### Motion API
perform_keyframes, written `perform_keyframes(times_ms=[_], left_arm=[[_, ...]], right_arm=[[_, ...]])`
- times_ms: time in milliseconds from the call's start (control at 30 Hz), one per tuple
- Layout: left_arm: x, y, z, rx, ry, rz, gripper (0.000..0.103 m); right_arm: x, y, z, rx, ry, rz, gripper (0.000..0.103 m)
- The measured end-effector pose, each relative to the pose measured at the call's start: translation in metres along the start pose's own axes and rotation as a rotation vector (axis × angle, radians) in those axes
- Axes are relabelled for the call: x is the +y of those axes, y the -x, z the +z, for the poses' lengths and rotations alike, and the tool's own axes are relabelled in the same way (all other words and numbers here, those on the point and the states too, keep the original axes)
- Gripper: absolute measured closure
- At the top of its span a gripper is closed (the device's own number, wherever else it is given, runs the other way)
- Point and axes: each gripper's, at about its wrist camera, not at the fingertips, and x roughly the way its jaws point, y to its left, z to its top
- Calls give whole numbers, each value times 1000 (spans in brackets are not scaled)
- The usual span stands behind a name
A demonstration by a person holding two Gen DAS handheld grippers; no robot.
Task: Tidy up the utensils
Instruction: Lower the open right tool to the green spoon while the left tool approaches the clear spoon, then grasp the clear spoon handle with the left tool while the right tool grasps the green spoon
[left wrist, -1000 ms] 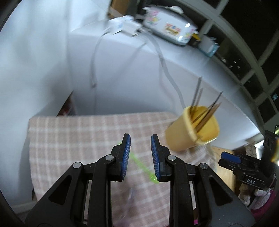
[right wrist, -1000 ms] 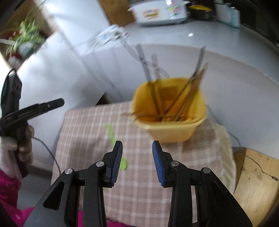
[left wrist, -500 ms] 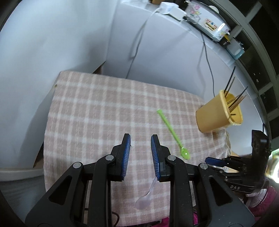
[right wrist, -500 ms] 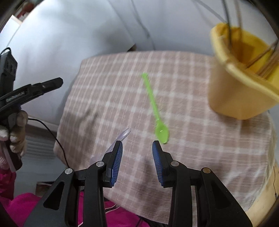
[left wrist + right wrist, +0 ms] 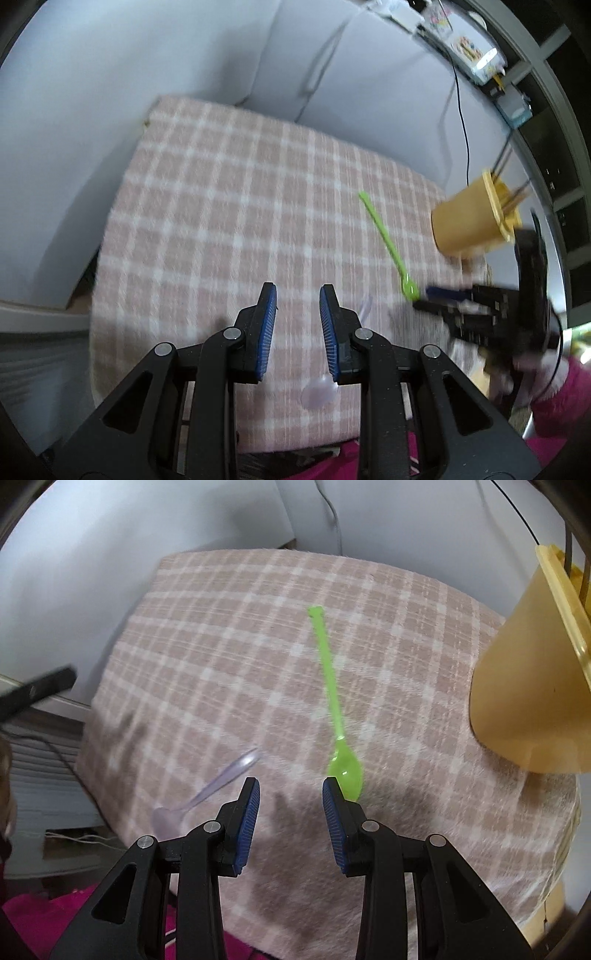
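A pink checked cloth (image 5: 258,646) is spread over a small table, and two plastic spoons are laid loose on it, presumably set out to be gathered up.

Toward the left, a clear spoon (image 5: 207,794) lies slanted near the front edge, bowl toward the viewer. A green spoon (image 5: 332,701) lies in the middle, handle pointing away, bowl nearest. At the far right a yellow cup (image 5: 528,686) stands on the cloth, already filled with thin sticks, so it is judged to be where the spoons belong.

The left gripper (image 5: 297,325) is held over the cloth beside the clear spoon, jaws slightly parted, nothing between them. The right gripper (image 5: 290,816) hovers just short of the green spoon's bowl, jaws parted and empty.
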Motion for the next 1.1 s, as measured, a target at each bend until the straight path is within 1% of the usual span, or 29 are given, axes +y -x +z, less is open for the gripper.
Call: perform_keyframes(times_ms=[100,300,367,467,600,733,867,1100], left_arm=[[-12,-13,-18,58,-31,-18,80],[-41,-40,-43,160,-110,-56,80],[-51,-51,-49,193,-152,-54,80],[-62,-66,-55,227,-189,-48,80],[-71,-82,-57,251,-217,-46,80],[-78,-97,-55,261,-246,-14,80],[-79,-111,-51,270,-249,10,80],[-83,-129,-38,259,-248,43,80]], right_arm=[[-8,-6,3,14,0,-32,69],[-17,-8,8,19,-8,-48,69],[-18,-13,11,22,-13,-50,69],[-16,-19,15,27,-10,-58,69],[-15,-26,17,35,1,-72,69],[-14,-32,21,30,-12,-76,69],[-14,-34,23,29,-24,-80,69],[-17,-38,32,35,-40,-81,69]])
